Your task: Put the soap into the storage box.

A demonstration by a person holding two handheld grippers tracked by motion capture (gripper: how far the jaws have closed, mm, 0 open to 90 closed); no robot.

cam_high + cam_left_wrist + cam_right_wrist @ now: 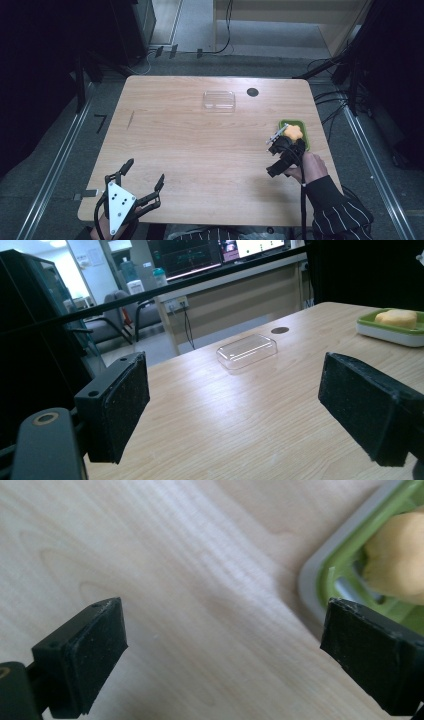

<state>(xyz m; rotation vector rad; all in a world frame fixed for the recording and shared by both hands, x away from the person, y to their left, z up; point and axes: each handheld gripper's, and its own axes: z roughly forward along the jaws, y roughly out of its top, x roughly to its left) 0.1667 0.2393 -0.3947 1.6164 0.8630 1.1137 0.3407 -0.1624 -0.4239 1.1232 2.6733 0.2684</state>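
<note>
Green tray (302,131) near table (200,150) edge, beside hand-held gripper (281,145)

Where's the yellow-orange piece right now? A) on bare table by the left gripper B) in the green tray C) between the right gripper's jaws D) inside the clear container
B: the yellow-orange piece sits in the green tray, while the right gripper has open jaws over bare wood beside it.

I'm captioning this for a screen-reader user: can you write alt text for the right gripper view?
The right hand-held gripper stands open with nothing between its two black jaws, above a light wooden table. At the right edge sits the corner of a green tray holding a yellow-orange object.
</note>
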